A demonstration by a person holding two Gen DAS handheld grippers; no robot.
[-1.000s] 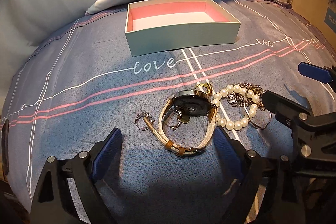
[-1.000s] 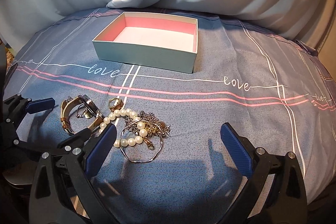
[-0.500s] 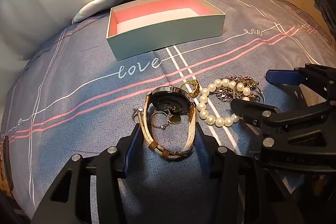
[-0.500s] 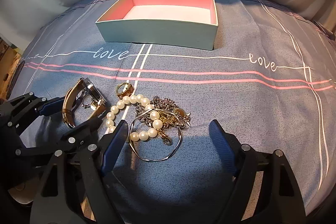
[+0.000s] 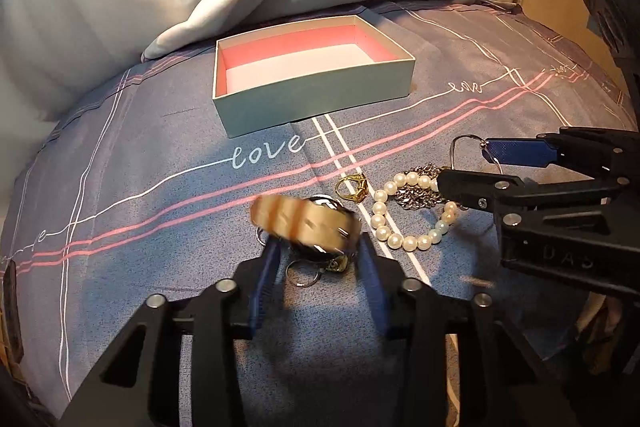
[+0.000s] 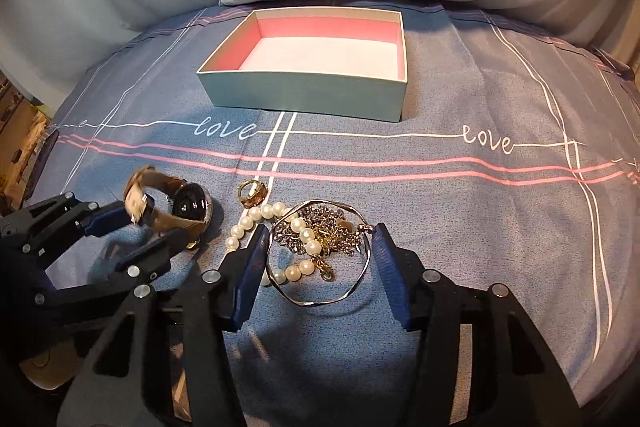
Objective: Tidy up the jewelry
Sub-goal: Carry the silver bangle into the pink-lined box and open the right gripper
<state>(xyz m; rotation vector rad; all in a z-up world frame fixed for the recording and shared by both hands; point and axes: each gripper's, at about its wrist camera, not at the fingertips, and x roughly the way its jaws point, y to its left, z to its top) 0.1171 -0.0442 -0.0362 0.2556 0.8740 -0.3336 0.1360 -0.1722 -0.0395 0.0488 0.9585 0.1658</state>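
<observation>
Closing in from two sides, both grippers have just been narrowing their jaws on separate pieces of the jewelry heap that lies on the blue bedspread (image 6: 440,211). The left gripper (image 5: 316,259) has its jaws drawn narrow on the watch (image 5: 308,223), pads against the tan strap, and the watch looks tipped up off the cloth with its strap loop standing and blurred, so I judge it gripped. In the right wrist view that same watch (image 6: 176,205) sits at the tips of the left gripper (image 6: 136,227), well to the left of the other pile. The right gripper (image 6: 316,247) stands at middling width with the thin metal bangle (image 6: 320,301) between its pads, which sit right at the bangle's edges; whether they press it yet I cannot tell. The pearl bracelet (image 6: 256,223), a tangle of chain (image 6: 324,223) and a gold ring (image 6: 252,193) lie just beside or inside the bangle. What the coming move turns on is the open box (image 6: 308,95): it lies straight ahead of both grippers, beyond the pink stripes, well apart from the heap, its long side facing them, so each piece must be carried forward and over the near wall; neither hand is plainly nearer
</observation>
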